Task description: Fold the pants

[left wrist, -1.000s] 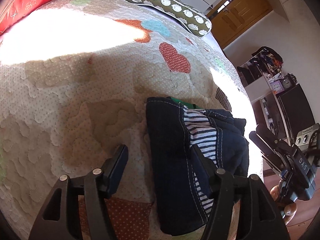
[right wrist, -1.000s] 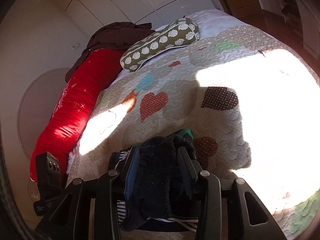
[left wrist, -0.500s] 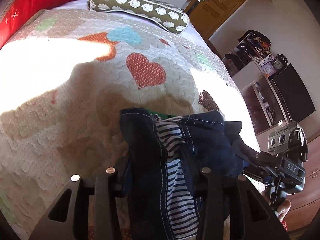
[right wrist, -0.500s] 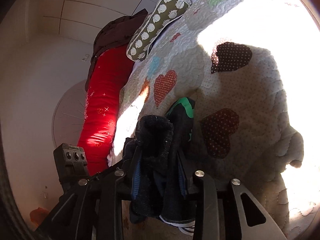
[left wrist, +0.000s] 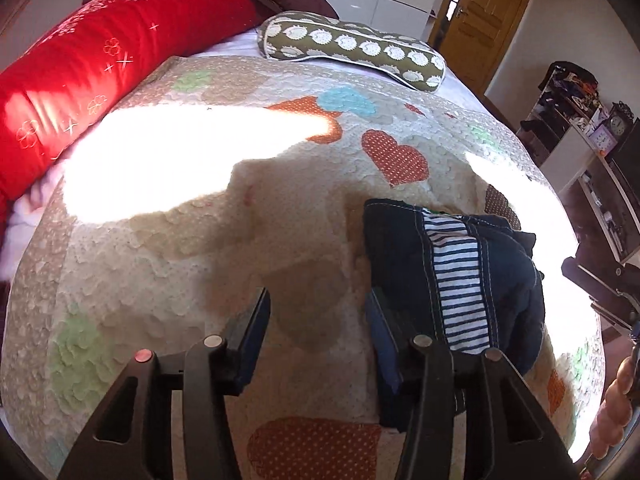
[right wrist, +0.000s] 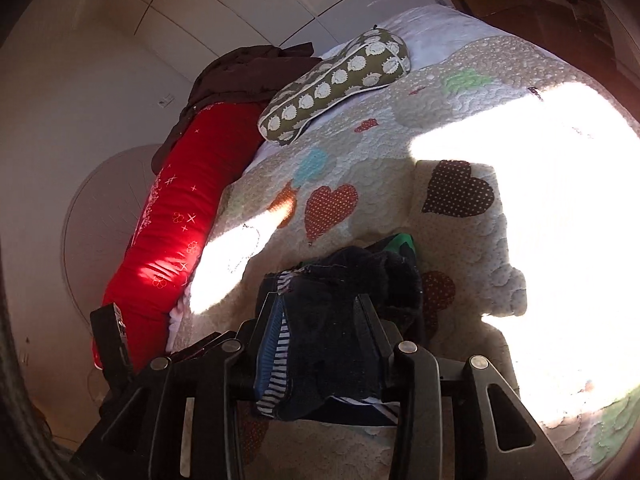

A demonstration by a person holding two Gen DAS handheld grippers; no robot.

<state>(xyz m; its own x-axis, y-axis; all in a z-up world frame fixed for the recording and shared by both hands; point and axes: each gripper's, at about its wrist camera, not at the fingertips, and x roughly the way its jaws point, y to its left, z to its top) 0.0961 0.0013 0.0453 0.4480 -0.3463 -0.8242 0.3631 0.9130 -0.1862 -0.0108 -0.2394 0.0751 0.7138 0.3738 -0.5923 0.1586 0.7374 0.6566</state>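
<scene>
Navy pants (left wrist: 452, 280) nr quilt (left wrist: 248, 240) edge

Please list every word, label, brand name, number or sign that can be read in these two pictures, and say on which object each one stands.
No text can be read in either view.
Clock on the shelf: its dial is too small to read.
Other hand-held gripper's camera body: marks on it are too blurred to read.
Red bolster: only stitched crosses and flowers, no letters.

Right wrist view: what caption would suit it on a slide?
Right gripper clamps the bundled dark pants over a heart-patterned quilt, with a red bolster alongside.
</scene>
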